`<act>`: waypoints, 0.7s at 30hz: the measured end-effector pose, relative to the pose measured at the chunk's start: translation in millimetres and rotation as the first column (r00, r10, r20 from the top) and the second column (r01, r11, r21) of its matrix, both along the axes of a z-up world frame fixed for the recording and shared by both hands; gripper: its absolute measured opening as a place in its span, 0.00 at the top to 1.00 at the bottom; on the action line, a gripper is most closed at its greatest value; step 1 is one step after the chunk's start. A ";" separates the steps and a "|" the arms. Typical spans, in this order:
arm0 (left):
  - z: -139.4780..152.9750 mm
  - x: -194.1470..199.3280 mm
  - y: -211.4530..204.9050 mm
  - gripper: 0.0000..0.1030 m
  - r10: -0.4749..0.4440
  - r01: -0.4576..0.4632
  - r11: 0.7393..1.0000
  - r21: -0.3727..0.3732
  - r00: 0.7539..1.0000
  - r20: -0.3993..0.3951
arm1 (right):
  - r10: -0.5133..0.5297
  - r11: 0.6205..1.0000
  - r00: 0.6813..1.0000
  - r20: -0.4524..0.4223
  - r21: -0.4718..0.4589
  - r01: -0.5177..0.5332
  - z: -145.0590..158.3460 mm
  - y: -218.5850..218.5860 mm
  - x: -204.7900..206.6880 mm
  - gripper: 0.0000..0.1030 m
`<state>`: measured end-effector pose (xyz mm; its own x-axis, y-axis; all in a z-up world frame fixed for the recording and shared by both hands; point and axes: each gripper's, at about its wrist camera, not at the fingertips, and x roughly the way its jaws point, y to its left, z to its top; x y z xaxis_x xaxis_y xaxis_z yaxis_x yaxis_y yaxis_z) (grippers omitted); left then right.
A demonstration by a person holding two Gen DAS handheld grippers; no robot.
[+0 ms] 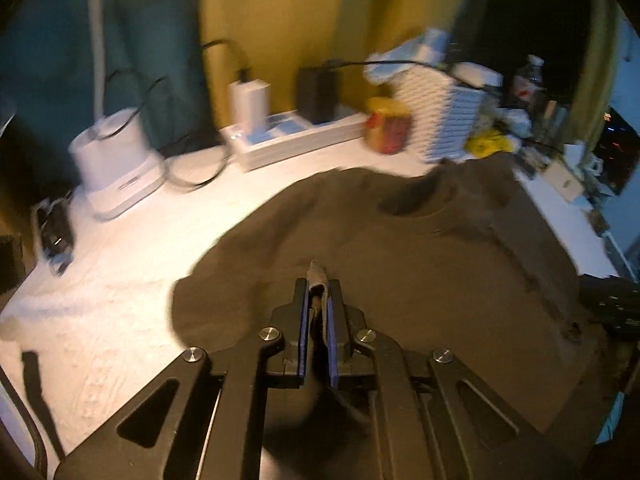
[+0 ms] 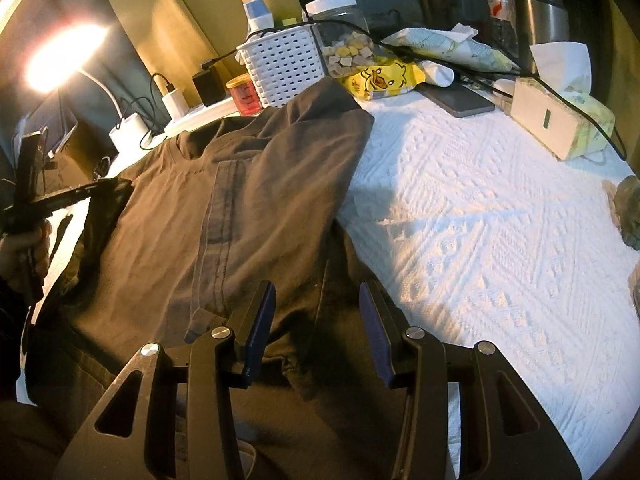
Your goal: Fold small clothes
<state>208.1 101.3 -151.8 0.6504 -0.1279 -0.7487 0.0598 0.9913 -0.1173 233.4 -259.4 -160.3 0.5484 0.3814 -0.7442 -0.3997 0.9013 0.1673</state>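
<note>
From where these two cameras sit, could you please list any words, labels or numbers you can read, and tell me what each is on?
None can be read.
Yellow duck packet: print too small.
Water bottle: red label, blurred.
Red-lidded jar: label unreadable.
Tissue box: no legible text.
White power strip: blurred.
Brown shirt: no print visible.

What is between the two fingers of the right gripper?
Only the brown shirt lies under the open right gripper, unpinched; the right wrist view shows this.
</note>
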 end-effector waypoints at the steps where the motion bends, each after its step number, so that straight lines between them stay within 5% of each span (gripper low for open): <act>1: 2.0 2.2 -6.9 0.94 -0.023 0.023 1.000 -0.012 1.000 0.007 | -0.001 1.000 1.000 0.001 0.000 0.001 0.0 -0.1 -0.1 0.55; 8: -1.4 20.6 -43.9 0.91 -0.116 0.113 0.992 -0.061 0.993 -0.039 | -0.018 1.000 1.000 0.021 0.002 0.018 7.4 -3.6 -5.8 0.55; 10: 1.4 18.2 -46.8 0.79 -0.125 0.122 0.990 -0.072 0.991 -0.038 | -0.020 1.000 0.999 0.030 0.002 0.020 10.5 -3.8 -9.0 0.55; 12: 8.0 9.8 -45.6 0.39 -0.132 0.130 0.987 -0.095 0.991 -0.022 | -0.017 1.000 0.999 0.038 0.002 0.017 13.4 -2.9 -12.0 0.55; 13: 11.0 3.7 -43.8 0.33 -0.131 0.129 0.986 -0.106 0.991 -0.012 | -0.014 1.000 0.999 0.042 0.002 0.014 14.7 -2.3 -13.6 0.55; 21: 11.1 -53.5 -37.7 0.31 -0.134 0.129 0.987 -0.098 0.990 -0.049 | 0.020 1.000 0.998 0.056 0.002 -0.020 20.0 8.5 -27.0 0.55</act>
<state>154.6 63.6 -140.7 0.5814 -0.2815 -0.7633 0.1800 0.9595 -0.2167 206.4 -250.9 -140.3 0.5816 0.3948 -0.7112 -0.4263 0.8926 0.1468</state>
